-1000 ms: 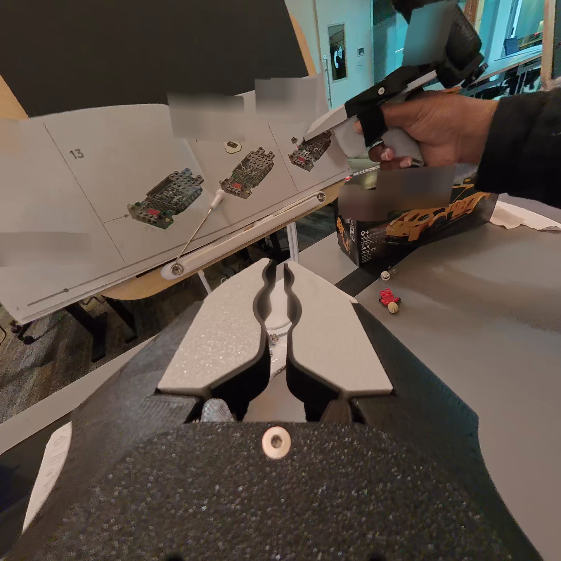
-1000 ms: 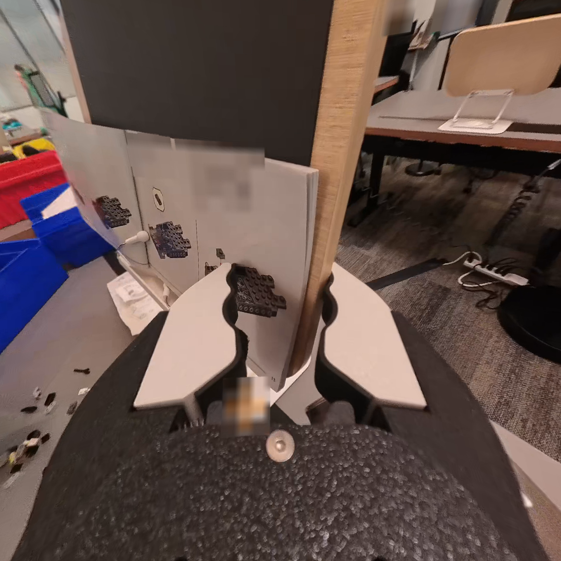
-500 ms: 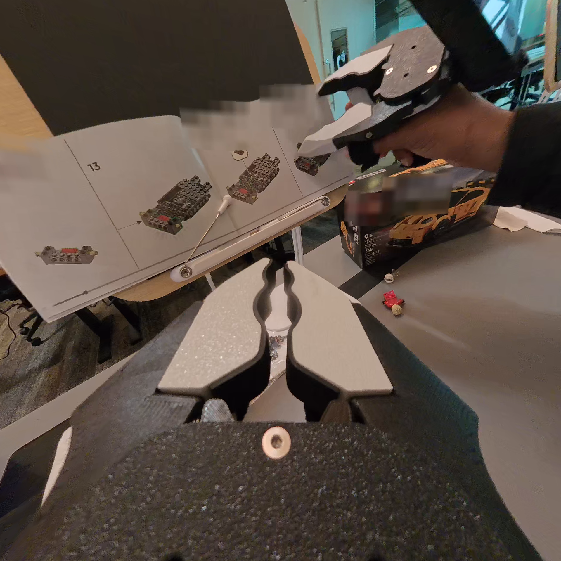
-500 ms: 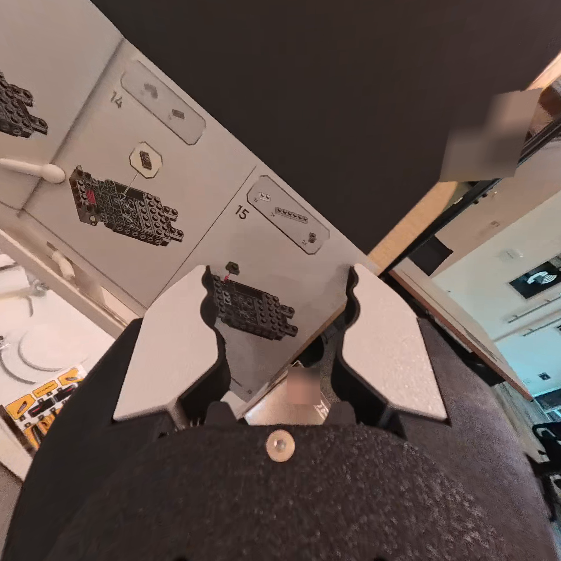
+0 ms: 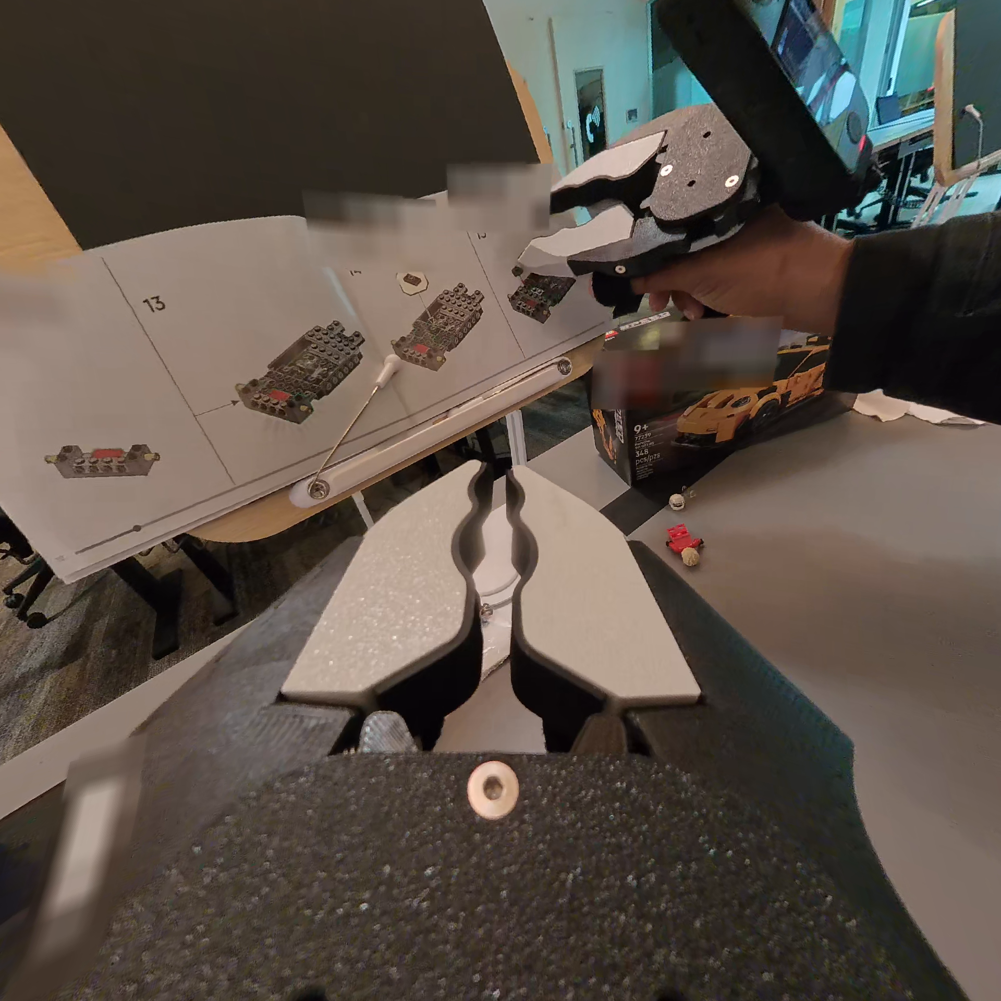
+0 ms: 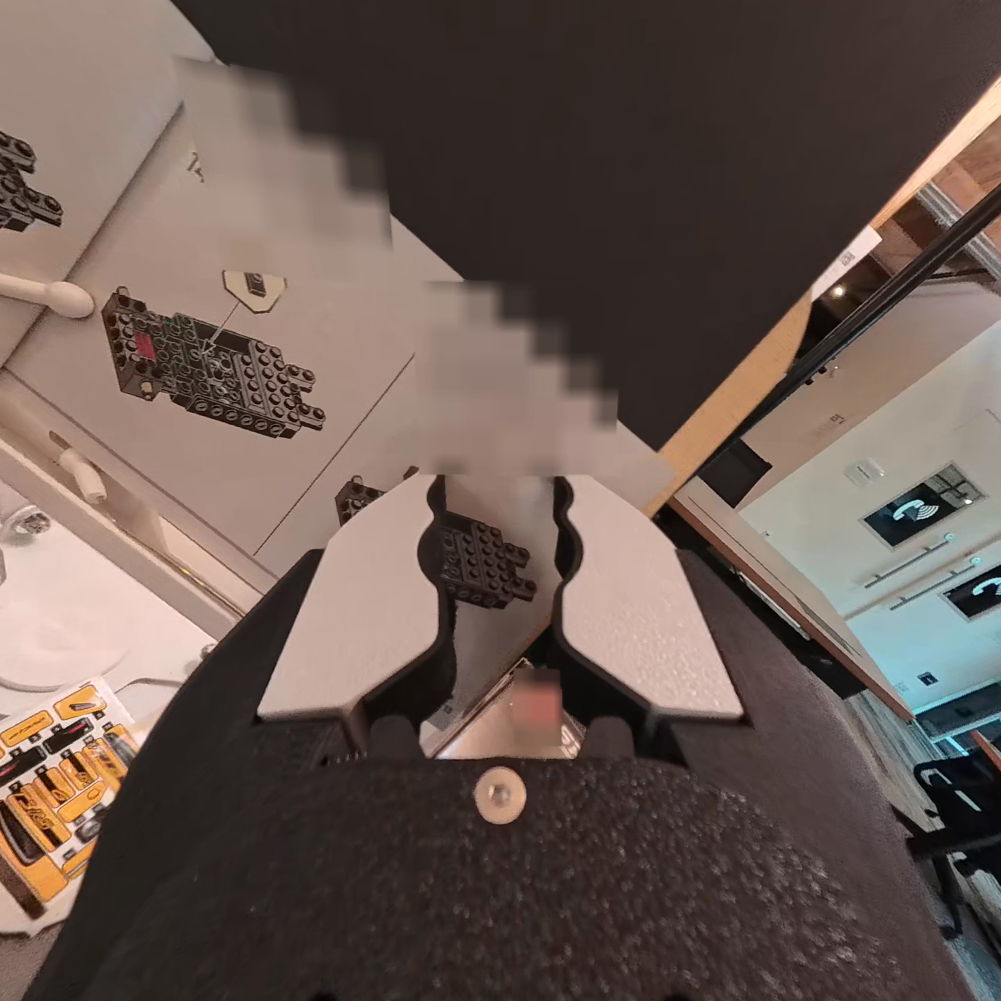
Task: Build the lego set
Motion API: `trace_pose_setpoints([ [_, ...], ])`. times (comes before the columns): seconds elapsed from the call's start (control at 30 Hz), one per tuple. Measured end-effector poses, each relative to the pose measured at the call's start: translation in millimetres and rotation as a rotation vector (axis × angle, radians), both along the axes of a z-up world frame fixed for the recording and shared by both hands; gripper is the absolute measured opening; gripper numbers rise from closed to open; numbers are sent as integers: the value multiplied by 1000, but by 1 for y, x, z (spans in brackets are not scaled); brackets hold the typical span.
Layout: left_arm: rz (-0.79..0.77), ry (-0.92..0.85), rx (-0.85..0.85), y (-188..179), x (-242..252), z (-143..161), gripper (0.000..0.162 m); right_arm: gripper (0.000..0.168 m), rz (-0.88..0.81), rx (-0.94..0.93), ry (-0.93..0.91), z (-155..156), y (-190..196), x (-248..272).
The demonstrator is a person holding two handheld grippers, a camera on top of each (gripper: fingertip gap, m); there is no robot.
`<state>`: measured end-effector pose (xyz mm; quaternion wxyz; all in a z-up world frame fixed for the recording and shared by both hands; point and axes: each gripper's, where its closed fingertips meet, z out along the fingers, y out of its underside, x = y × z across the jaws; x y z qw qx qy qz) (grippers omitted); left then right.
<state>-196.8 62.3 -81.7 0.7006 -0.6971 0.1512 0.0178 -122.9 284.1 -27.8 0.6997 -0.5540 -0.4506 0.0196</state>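
Two fingers of the right hand-held gripper (image 6: 501, 506) stand apart, straddling the instruction booklet's (image 6: 346, 433) lower right corner, gripping nothing.

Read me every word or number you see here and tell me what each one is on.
I won't quote writing; these things bear it.
Instruction booklet: step numbers by the diagrams.
Black box with an orange car: small print on its end.
Yellow sticker sheet: print too small to read.

Left tongs (image 5: 499, 490) nearly closed, empty, right tongs (image 6: 501, 501) raised, parted, hand-held (image 5: 758, 281)
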Motion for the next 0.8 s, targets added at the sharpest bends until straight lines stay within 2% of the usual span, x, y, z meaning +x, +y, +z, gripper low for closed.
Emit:
trace_pose_setpoints([
  [0.17,1,-8,-2,0,-2,0,5,26,13,7,4,0,-4,-2],
  [0.2,2,-7,-2,0,-2,-1,5,34,-2,28,23,6,-2,2],
  [0.27,2,-9,-5,0,-2,-1,5,63,-19,43,71,21,3,10],
  [0.33,-1,-4,-8,1,0,-3,5,74,-8,-51,64,16,13,10],
  [0.5,-8,2,-15,2,3,-6,5,72,10,-61,65,16,19,7],
  [0.6,-6,0,-13,1,2,-5,4,52,25,-55,64,12,18,6],
  [0.8,-2,0,-19,2,0,-7,5,36,34,5,55,10,10,2],
])
